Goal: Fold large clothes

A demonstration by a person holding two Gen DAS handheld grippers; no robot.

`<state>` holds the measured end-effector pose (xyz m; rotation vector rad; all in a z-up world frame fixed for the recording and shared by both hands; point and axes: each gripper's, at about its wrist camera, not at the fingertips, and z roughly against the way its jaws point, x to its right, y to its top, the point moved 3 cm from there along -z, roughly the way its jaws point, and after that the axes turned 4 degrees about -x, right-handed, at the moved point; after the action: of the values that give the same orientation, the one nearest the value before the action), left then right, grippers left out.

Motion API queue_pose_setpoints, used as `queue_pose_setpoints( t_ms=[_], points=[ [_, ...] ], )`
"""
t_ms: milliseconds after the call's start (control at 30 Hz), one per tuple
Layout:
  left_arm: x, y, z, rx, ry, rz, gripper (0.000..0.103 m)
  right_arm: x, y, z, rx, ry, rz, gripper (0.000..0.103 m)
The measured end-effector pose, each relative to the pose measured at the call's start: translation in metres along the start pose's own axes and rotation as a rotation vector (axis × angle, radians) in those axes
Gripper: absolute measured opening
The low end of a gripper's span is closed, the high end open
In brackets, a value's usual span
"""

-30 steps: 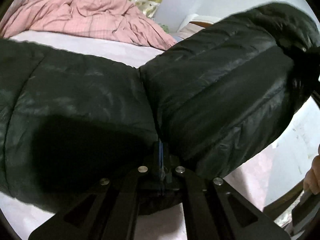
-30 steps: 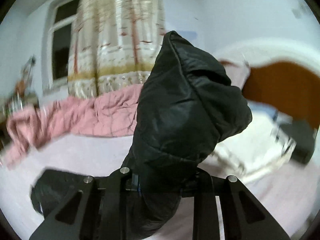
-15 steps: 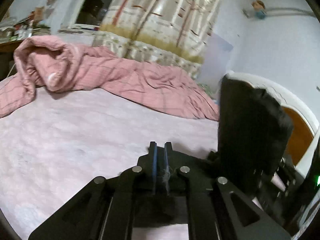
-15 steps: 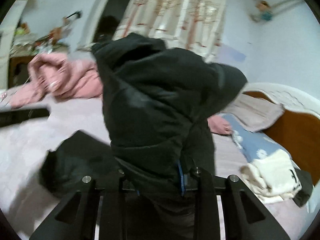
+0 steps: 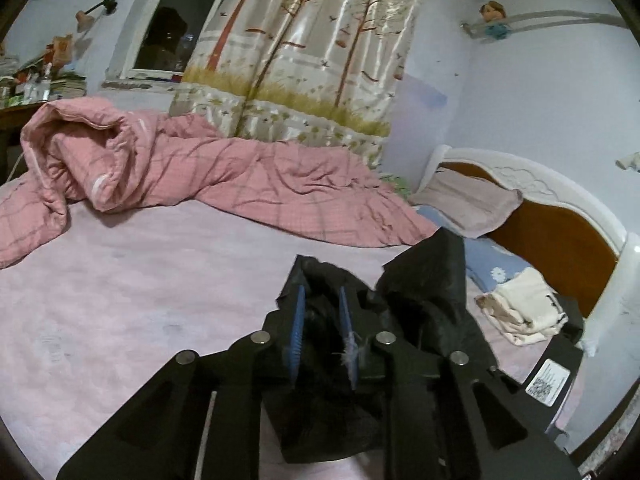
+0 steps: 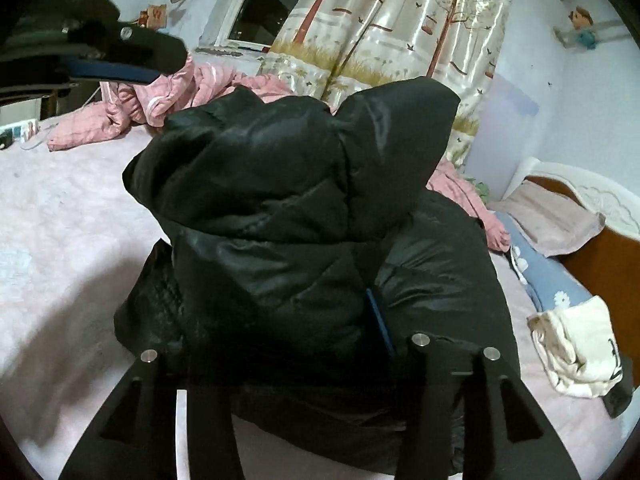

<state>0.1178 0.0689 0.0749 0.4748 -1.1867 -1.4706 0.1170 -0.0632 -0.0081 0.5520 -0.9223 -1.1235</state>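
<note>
Here the black puffer jacket (image 6: 304,240) is seen bunched on the bed (image 5: 120,300), a bulky fold of it rising directly ahead of the right tongs (image 6: 288,320) and filling the space between their jaws. Those jaws have just been opening with the padded cloth between them; whether the pads still press on it cannot be told, since one pad is buried in fabric. The left tongs (image 5: 322,332) have likewise just been opening: their blue pads (image 5: 297,332) stand a little apart, and dark cloth lies loosely between and beneath them, apparently not pinched.

Judged from this, a fold has been carried over and is being let go, so that the thick garment can settle on itself instead of springing back. In the right wrist view the left tongs are seen up and to the left, clear of the jacket. A pink quilt (image 5: 200,176) is heaped beyond both tongs, and pillows (image 5: 468,204) lie off to their right, well apart from the folding area.
</note>
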Motion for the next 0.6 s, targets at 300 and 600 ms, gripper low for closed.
queue_pose_setpoints(
  t_ms=[300,600],
  points=[
    [0.021,0.004,0.01,0.03,-0.025,-0.045,0.031,0.023,-0.023,0.034,0.038,0.058,-0.047,0.09],
    [0.059,0.003,0.029,0.134,0.043,-0.143,0.063,0.065,-0.02,0.055,0.069,0.247,-0.248,0.091]
  ],
)
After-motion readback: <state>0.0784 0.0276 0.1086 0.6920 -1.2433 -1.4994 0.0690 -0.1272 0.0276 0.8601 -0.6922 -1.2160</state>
